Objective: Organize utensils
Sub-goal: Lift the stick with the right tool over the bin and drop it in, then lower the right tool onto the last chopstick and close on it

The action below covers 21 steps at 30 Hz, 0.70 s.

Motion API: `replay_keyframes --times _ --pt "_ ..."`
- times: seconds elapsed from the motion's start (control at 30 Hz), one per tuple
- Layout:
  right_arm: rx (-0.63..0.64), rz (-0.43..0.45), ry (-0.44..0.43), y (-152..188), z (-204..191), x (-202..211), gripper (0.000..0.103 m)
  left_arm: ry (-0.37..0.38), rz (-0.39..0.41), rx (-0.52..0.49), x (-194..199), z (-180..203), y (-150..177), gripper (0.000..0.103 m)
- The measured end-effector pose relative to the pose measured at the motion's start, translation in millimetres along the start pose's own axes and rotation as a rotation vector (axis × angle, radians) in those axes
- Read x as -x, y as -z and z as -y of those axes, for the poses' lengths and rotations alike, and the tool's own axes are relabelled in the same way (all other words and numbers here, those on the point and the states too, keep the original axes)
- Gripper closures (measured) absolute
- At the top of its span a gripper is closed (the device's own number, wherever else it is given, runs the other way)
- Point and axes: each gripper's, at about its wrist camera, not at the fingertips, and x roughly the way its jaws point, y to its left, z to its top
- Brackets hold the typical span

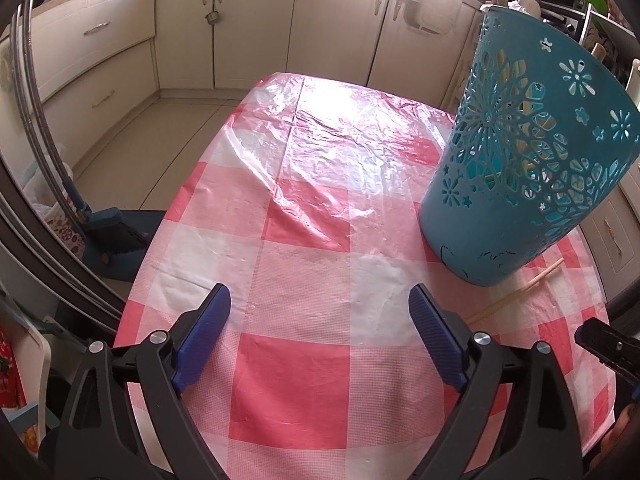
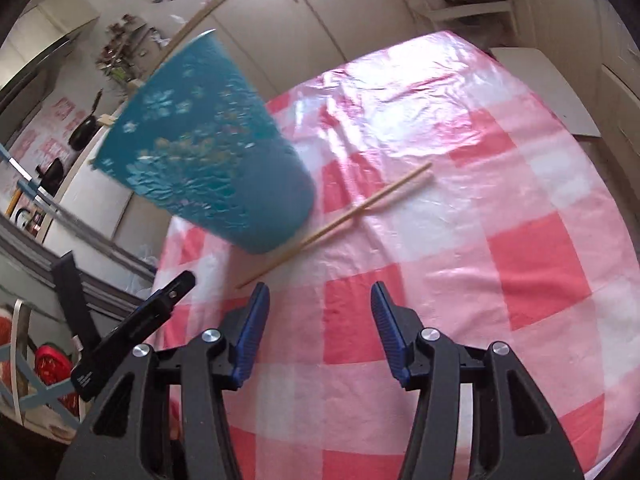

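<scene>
Chopsticks (image 2: 340, 220), two thin pale wooden sticks, lie on the table (image 2: 520, 240) on its red-and-white checked plastic cover. They are side by side and nearly parallel, slanting away from us, with their near ends close to the foot of the blue holder (image 2: 208, 152). In the left wrist view only a short stretch of them (image 1: 520, 292) shows, just past the base of that holder (image 1: 532, 152).

We judge them light, stiff and smooth, so they should lift with little force but could roll or swivel between the pads. The glossy cover under them is wrinkled and may slide or bunch if a finger drags on it. We think the best hold is across the middle of both sticks together, pads square to their length, so neither end dips; a hold near one tip would let them pivot.

The holder is a tall, tapered plastic cup with flower-shaped cut-outs, narrower at the base, so we expect it to tip easily if knocked. Pale shapes show through the cut-outs in the left view, probably utensils already inside, though we cannot tell what they are. Its top opening is not visible from either camera.

Our right gripper (image 2: 320, 320) hovers over the cover short of the sticks, its jaws apart with nothing between them. Our left gripper (image 1: 320, 336) stands wide apart and empty too, beside the holder and not touching it.
</scene>
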Motion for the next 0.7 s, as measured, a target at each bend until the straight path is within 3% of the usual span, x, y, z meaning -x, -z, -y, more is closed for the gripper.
replay_keyframes --times 0.17,0.3,0.4,0.47,0.53,0.7 --pt "0.066 0.104 0.171 -21 -7 -11 0.051 0.002 -0.001 0.0 0 1 0 0.016" --pt "0.126 0.073 0.296 -38 -21 -41 0.05 0.0 -0.002 -0.004 0 2 0 0.015" --pt "0.243 0.052 0.357 -35 -34 -52 0.044 0.007 -0.001 -0.001 1 0 -1 0.015" --pt "0.367 0.014 0.35 -25 -42 -56 0.041 0.01 -0.001 0.001 0 0 0 0.014" --pt "0.484 -0.018 0.289 -15 -43 -50 0.041 0.009 -0.001 -0.001 0 0 0 0.014" --pt "0.621 -0.109 0.171 -3 -21 -31 0.041 0.009 -0.001 -0.001 0 1 0 0.014"
